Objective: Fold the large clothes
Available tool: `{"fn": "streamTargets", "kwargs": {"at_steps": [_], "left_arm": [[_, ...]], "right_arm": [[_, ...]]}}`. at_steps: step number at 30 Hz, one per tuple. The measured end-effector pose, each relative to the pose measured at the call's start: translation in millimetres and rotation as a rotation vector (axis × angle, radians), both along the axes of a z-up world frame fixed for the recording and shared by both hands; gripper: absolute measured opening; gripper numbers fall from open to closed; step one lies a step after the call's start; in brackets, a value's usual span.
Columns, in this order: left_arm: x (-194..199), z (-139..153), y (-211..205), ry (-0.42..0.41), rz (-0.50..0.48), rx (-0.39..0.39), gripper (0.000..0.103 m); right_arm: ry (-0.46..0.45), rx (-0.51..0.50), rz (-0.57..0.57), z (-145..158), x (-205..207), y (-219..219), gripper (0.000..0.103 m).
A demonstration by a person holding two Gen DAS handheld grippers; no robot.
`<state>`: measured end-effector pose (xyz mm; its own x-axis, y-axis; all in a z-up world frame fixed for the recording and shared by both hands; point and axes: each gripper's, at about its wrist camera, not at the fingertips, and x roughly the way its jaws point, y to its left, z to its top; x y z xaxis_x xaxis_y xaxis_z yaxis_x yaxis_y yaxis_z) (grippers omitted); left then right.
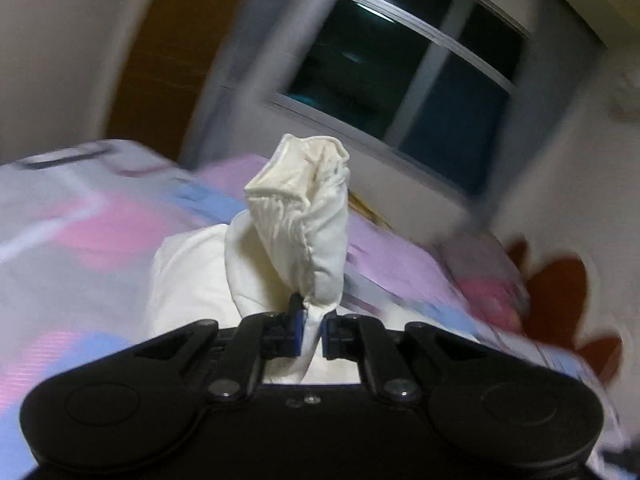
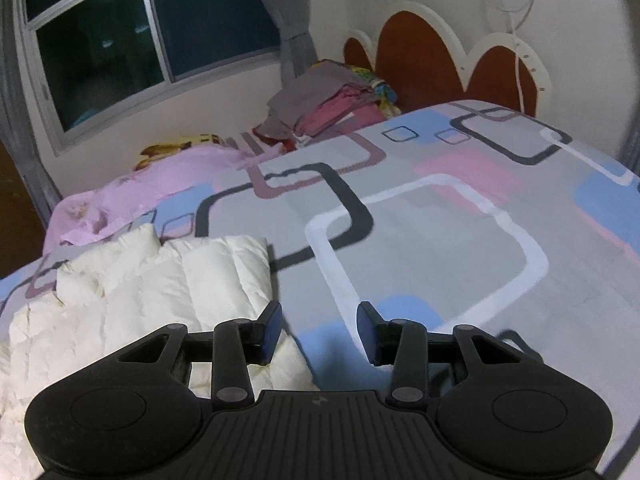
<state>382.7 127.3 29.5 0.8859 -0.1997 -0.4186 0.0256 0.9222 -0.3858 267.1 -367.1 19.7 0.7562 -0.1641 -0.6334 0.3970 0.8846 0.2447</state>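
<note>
A cream-white quilted jacket (image 2: pixel 140 292) lies on the patterned bed sheet (image 2: pixel 420 232), at the lower left of the right wrist view. My left gripper (image 1: pixel 314 330) is shut on a bunched part of the same jacket (image 1: pixel 304 220), likely a sleeve end, which stands up above the jaws; more of the jacket lies below it. The left wrist view is blurred. My right gripper (image 2: pixel 319 332) is open and empty, just above the sheet, with its left finger (image 2: pixel 270 330) over the jacket's right edge.
A pile of grey, pink and coloured clothes (image 2: pixel 332 100) sits at the head of the bed by the red headboard (image 2: pixel 424 52). A pink blanket (image 2: pixel 148 184) lies along the bed's left side. A dark window (image 2: pixel 132 36) and grey curtain (image 2: pixel 292 12) stand behind.
</note>
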Motion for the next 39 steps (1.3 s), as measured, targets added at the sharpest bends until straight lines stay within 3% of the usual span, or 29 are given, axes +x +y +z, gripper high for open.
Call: {"fn": "streamTargets", "kwargs": {"at_steps": [4, 8, 14, 15, 16, 17, 18, 19, 23, 25, 28, 31, 34, 36, 37, 38, 39], "left_arm": [[25.3, -6.7, -97.9, 0.047, -0.18, 0.07, 0.008], [40.3, -31.5, -182.5, 0.11, -0.307, 0.123, 0.008], [41.8, -73.6, -258.8, 0.211, -0.447, 0.166, 0.009], [39.3, -80.3, -266.5, 0.235, -0.488, 0.163, 0.015], [40.1, -86.6, -273.8, 0.256, -0.533, 0.149, 0.03], [38.4, -90.1, -278.1, 0.26, -0.581, 0.123, 0.048], [32.5, -91.6, -283.7, 0.25, -0.609, 0.11, 0.059], [26.3, -88.9, -282.6, 0.227, -0.613, 0.109, 0.075], [7.2, -68.3, -243.3, 0.161, -0.493, 0.155, 0.071], [0.6, -59.0, -197.0, 0.13, -0.399, 0.133, 0.071], [-12.0, -51.2, -126.5, 0.114, -0.25, 0.175, 0.07], [-20.0, -58.7, -65.1, 0.174, -0.141, 0.215, 0.055], [-21.3, -75.1, -24.6, 0.254, -0.081, 0.231, 0.053], [-12.2, -88.2, -20.1, 0.292, -0.071, 0.251, 0.048], [-6.1, -93.0, -23.9, 0.304, -0.071, 0.256, 0.048], [1.2, -98.9, -22.7, 0.317, -0.077, 0.256, 0.048], [8.9, -103.3, -24.7, 0.327, -0.075, 0.26, 0.046]], "right_arm": [[-0.012, 0.024, 0.031, -2.6, 13.0, -12.3, 0.042], [-0.008, 0.047, 0.054, -9.2, 21.7, -28.2, 0.042], [0.008, 0.117, 0.067, -24.2, 25.8, -53.3, 0.042], [0.006, 0.138, 0.071, -25.9, 25.6, -56.5, 0.042], [0.005, 0.153, 0.074, -27.3, 25.5, -58.8, 0.043], [0.007, 0.155, 0.071, -28.2, 26.1, -59.4, 0.052], [0.001, 0.148, 0.062, -27.5, 25.9, -58.5, 0.094], [-0.039, 0.143, 0.066, -25.0, 23.0, -56.7, 0.102], [-0.08, 0.194, 0.162, -17.7, 31.1, -41.2, 0.102], [-0.085, 0.219, 0.22, -16.6, 39.9, -27.5, 0.092], [-0.061, 0.264, 0.282, -22.9, 56.6, -8.0, 0.083], [-0.022, 0.299, 0.332, -34.0, 75.9, 14.3, 0.082], [0.016, 0.325, 0.366, -47.9, 92.1, 33.9, 0.082], [0.057, 0.317, 0.373, -56.1, 102.9, 46.0, 0.082], [0.076, 0.287, 0.374, -58.3, 106.9, 53.1, 0.076], [0.09, 0.259, 0.38, -60.1, 111.1, 56.5, 0.062], [0.106, 0.239, 0.389, -60.5, 114.1, 61.2, 0.036]]}}
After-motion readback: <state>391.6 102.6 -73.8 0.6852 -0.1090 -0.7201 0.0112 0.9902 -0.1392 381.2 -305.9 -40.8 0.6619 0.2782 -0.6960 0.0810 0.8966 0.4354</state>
